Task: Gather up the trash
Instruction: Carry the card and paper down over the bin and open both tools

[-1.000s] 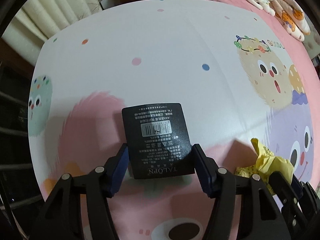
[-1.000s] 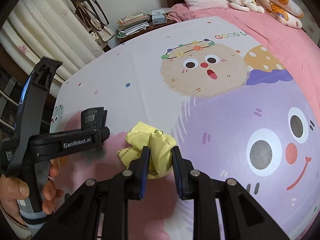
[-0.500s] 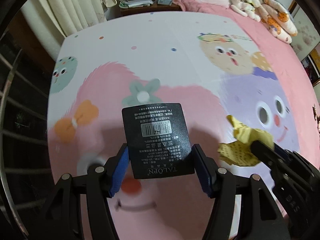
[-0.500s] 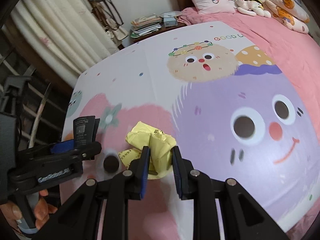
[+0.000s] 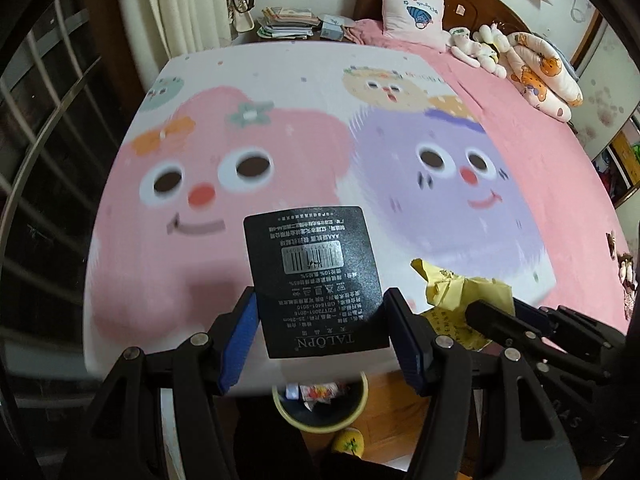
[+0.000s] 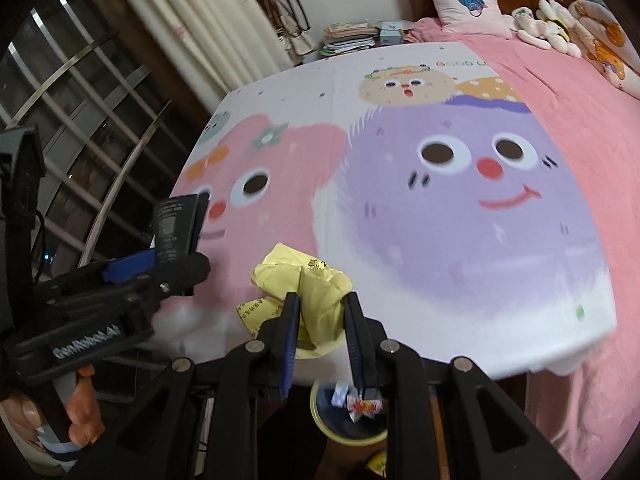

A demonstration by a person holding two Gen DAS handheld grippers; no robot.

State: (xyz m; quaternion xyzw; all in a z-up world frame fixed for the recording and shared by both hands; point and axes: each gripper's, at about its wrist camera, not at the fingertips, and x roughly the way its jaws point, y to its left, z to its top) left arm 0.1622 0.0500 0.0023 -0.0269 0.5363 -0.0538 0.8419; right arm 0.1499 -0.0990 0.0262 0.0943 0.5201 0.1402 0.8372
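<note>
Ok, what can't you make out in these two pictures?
- Trash bin: in both views the gripper frames and the bed edge hide most of it, so how full it is stays unknown.
- Yellow paper: small print unreadable; in the left view the right gripper covers its lower part.
- Black card: only one face shows; the left gripper holds it.

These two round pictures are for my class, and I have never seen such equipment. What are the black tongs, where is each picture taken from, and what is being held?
They are hand-held grippers, one in each of a person's hands, each with a camera looking along its fingers. The left gripper clamps a black printed card. The right gripper pinches crumpled yellow paper. Behind both lies a bed with a cartoon bedspread. Below, on the floor, stands a yellow-rimmed bin with wrappers already in it.
</note>
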